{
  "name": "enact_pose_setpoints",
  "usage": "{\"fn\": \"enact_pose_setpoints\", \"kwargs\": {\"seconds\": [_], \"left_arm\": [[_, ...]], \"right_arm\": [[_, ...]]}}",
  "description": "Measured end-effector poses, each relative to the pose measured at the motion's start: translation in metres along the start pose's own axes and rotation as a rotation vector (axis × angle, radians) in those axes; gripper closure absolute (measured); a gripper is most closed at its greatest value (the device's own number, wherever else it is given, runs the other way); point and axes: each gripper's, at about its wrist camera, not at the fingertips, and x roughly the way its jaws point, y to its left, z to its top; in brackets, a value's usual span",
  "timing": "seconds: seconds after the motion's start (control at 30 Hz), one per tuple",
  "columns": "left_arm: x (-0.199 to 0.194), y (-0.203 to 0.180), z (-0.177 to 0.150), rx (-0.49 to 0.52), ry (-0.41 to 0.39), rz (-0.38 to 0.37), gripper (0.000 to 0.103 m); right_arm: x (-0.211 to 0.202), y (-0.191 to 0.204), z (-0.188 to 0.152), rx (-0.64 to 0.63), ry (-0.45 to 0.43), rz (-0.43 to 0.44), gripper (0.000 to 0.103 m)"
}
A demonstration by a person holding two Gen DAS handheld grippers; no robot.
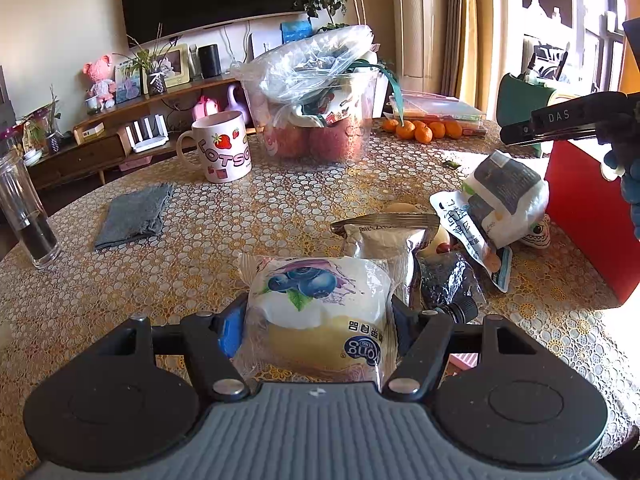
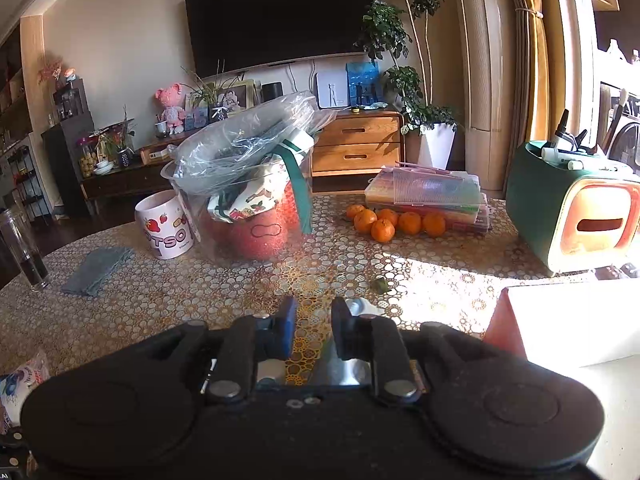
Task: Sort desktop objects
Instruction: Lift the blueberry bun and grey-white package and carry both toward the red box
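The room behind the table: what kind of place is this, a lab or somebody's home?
Most likely a home living room. A large television hangs on the wall above a low wooden cabinet with potted plants beside it, and the table holds a strawberry mug and oranges.

left claw (image 1: 318,312): black linkage arms, silver pivot screws, blue pads, ribbed grey body, round black side housings
right claw (image 2: 314,330): matte black, silver screws, dark blue pads; "DAS" lettering on its side
glove (image 1: 628,160): blue
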Motion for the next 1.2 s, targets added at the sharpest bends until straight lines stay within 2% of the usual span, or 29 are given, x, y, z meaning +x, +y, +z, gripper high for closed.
{"fn": "enact_pose_setpoints", "kwargs": {"seconds": [0.1, 0.13, 0.17, 0.2, 0.23, 0.3, 0.43, 0.57, 0.7, 0.8, 0.87, 0.97, 1.0, 1.03, 1.2], "left_arm": [[0.002, 0.001, -0.001, 0.0, 0.005, -0.002, 0.035], [0.002, 0.001, -0.001, -0.003, 0.005, -0.002, 0.035], [0.003, 0.002, -0.002, -0.007, 0.007, -0.003, 0.035], [0.004, 0.003, -0.002, -0.01, 0.01, -0.004, 0.035], [0.005, 0.003, -0.003, -0.012, 0.014, -0.005, 0.035], [0.007, 0.003, -0.005, -0.014, 0.023, -0.008, 0.035], [0.011, 0.003, -0.008, -0.017, 0.033, -0.014, 0.035], [0.015, 0.004, -0.01, -0.02, 0.049, -0.018, 0.035], [0.018, 0.006, -0.011, -0.025, 0.056, -0.019, 0.035], [0.02, 0.008, -0.012, -0.032, 0.058, -0.017, 0.035], [0.021, 0.009, -0.011, -0.035, 0.061, -0.017, 0.035], [0.021, 0.009, -0.011, -0.034, 0.06, -0.016, 0.035], [0.021, 0.01, -0.01, -0.034, 0.058, -0.017, 0.035], [0.02, 0.01, -0.01, -0.034, 0.057, -0.017, 0.035], [0.015, 0.008, -0.008, -0.034, 0.05, -0.022, 0.035]], "right_arm": [[0.002, -0.003, -0.001, -0.008, 0.022, -0.003, 0.083], [0.004, -0.003, -0.002, -0.012, 0.032, -0.005, 0.075], [0.006, -0.005, -0.002, -0.011, 0.04, -0.006, 0.068], [0.007, -0.007, -0.002, -0.005, 0.044, -0.013, 0.049], [0.008, -0.008, -0.002, -0.001, 0.045, -0.02, 0.034], [0.01, -0.011, -0.003, -0.004, 0.044, -0.043, 0.028], [0.025, -0.015, -0.006, -0.014, 0.101, -0.079, 0.021], [0.042, -0.013, -0.012, -0.041, 0.139, -0.1, 0.021], [0.058, -0.014, -0.015, -0.049, 0.187, -0.104, 0.028], [0.069, -0.013, -0.018, -0.053, 0.233, -0.087, 0.045], [0.074, -0.013, -0.02, -0.048, 0.252, -0.082, 0.051], [0.077, -0.016, -0.021, -0.029, 0.26, -0.083, 0.062], [0.077, -0.017, -0.021, -0.024, 0.259, -0.086, 0.07], [0.076, -0.017, -0.021, -0.017, 0.257, -0.084, 0.074], [0.065, -0.015, -0.018, -0.016, 0.235, -0.079, 0.082]]}}
